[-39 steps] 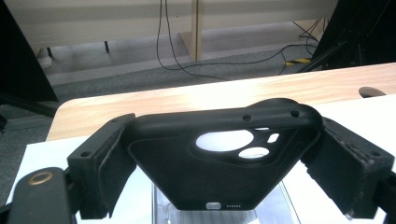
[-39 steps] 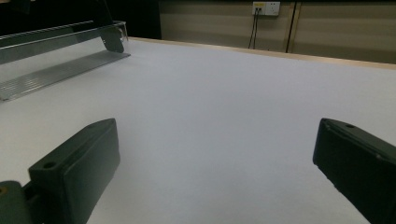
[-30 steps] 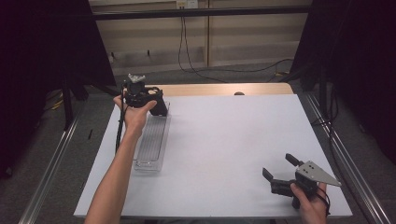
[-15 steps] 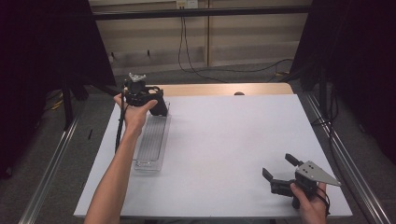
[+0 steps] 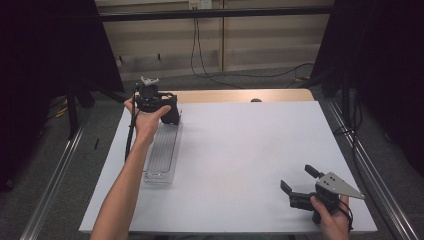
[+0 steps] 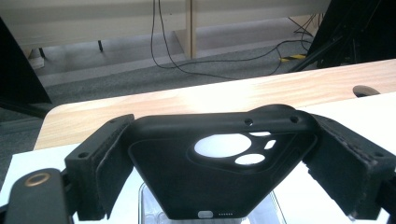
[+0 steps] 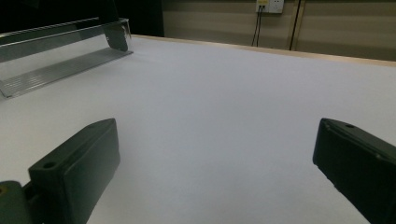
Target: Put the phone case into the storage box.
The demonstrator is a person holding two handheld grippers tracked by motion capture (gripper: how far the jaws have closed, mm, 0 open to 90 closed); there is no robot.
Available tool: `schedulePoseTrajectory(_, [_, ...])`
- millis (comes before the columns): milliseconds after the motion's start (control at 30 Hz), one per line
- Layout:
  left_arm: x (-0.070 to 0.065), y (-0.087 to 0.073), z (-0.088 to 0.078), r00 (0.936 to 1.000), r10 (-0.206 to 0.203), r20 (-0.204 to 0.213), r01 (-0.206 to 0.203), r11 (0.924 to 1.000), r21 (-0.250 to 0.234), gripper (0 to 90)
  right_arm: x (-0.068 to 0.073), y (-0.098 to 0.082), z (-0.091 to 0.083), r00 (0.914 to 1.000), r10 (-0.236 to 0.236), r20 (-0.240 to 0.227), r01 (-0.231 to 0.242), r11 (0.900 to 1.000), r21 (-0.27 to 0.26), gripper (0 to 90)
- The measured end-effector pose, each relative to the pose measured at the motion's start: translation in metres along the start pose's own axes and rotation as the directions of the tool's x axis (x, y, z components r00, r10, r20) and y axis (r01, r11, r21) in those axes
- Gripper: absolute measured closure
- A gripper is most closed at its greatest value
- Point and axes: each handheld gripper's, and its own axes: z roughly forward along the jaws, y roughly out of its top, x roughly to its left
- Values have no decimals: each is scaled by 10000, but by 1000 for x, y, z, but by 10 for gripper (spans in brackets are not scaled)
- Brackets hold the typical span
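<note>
Left gripper view: the left gripper (image 6: 219, 186) is clamped on a black phone case (image 6: 224, 163), one jaw pad against each long edge. The case spans the gap between the jaws, with its camera cut-outs toward the far end and its port edge toward the gripper body.

Directly below and just behind the held case lies the clear tray (image 6: 205, 210), of which a small part shows under the case. In the high view, the left gripper (image 5: 157, 102) holds the case (image 5: 170, 114) over the far end of the tray (image 5: 162, 152). The tray's long axis runs from that end back toward the person, along the line of the forearm.

The right gripper (image 5: 300, 182) rests well apart, at the near right of the table (image 5: 250, 150). Its jaws are spread wide with nothing between them. The left gripper is therefore the nearer one to the tray. The likely next move is a descent that aligns the case's long axis with the tray's.
</note>
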Motion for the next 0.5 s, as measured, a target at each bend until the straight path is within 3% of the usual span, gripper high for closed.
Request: schedulePoseTrajectory(500, [-1, 2, 3, 10000, 62, -11, -62, 10000, 14, 122, 0, 0, 0, 10000, 22, -10, -22, 10000, -4, 2])
